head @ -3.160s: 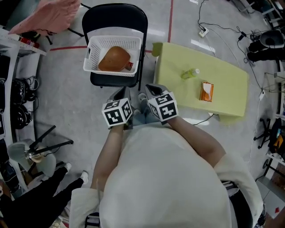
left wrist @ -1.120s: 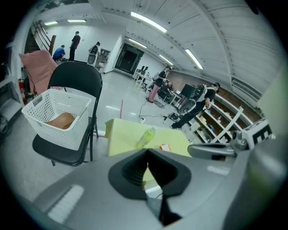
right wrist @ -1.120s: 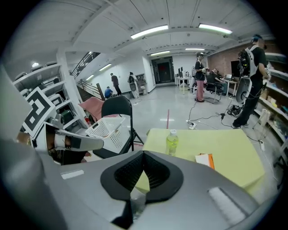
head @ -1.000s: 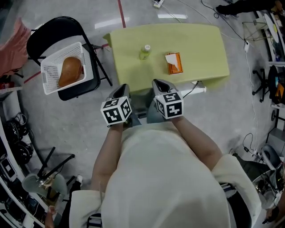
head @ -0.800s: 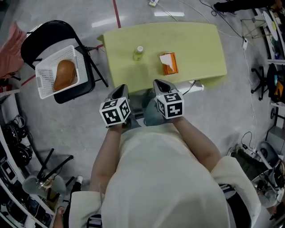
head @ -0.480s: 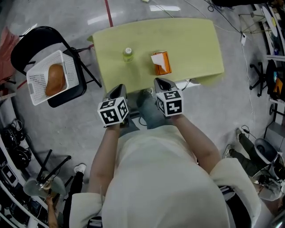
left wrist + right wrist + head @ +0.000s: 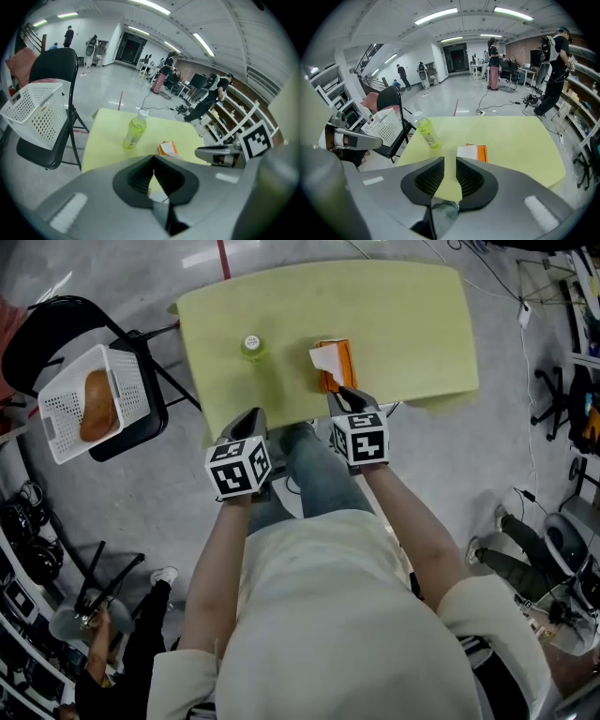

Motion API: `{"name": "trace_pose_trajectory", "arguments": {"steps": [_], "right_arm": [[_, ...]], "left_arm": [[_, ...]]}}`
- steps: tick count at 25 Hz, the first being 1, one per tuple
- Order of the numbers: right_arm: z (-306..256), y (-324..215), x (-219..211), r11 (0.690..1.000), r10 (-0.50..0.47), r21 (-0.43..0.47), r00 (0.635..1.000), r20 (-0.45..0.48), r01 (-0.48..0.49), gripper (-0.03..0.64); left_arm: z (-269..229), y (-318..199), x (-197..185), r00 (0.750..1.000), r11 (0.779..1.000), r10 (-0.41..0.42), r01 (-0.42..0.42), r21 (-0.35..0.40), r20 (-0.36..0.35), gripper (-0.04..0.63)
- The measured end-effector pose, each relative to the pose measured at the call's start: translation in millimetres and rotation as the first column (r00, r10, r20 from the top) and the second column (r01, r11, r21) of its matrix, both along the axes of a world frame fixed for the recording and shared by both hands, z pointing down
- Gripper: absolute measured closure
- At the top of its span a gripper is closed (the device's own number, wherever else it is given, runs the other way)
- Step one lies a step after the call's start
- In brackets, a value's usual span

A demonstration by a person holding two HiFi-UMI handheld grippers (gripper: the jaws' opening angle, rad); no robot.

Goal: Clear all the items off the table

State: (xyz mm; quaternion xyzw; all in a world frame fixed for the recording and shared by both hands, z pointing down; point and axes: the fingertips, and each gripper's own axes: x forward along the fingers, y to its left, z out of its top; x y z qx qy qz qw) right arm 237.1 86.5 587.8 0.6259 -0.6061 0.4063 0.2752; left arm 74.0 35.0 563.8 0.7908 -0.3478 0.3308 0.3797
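Right gripper view: tissue box [image 7: 473,153] beyond just-opened, empty fingers [image 7: 474,180].

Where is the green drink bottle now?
In the head view, the green plastic bottle stands upright on the yellow-green table, left of the orange tissue box.

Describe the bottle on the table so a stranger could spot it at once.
Find the pale green table on the grey floor. Of the two things on it, the bottle is the one nearer the black chair. It stands upright, yellow-green with a white cap, unlike the flat orange box beside it.
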Motion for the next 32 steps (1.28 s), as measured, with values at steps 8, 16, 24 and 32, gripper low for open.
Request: {"name": "trace_pose_trajectory", "arguments": {"steps": [8,16,24,32], "right_arm": [[56,-5,27,0.997,0.015,-0.081,1.000,0.005,-0.015,0.463],[103,-3,40,0.989,0.003,-0.151,1.000,0.024,0.000,0.350],[149,-6,52,0.976,0.003,-0.219,0.999,0.040,0.006,0.221],[185,-8,57,0.963,0.010,-0.270,0.997,0.078,0.011,0.147]], "left_arm": [[38,-4,14,0.999,0.999,-0.008,0.010,-0.047,0.050,0.586],[66,-1,28,0.997,0.997,0.000,0.006,-0.080,0.074,0.586],[93,0,38,0.996,0.994,0.020,-0.009,-0.110,0.091,0.586],[114,7,44,0.995,0.989,0.016,-0.001,-0.145,0.102,0.586]]}}
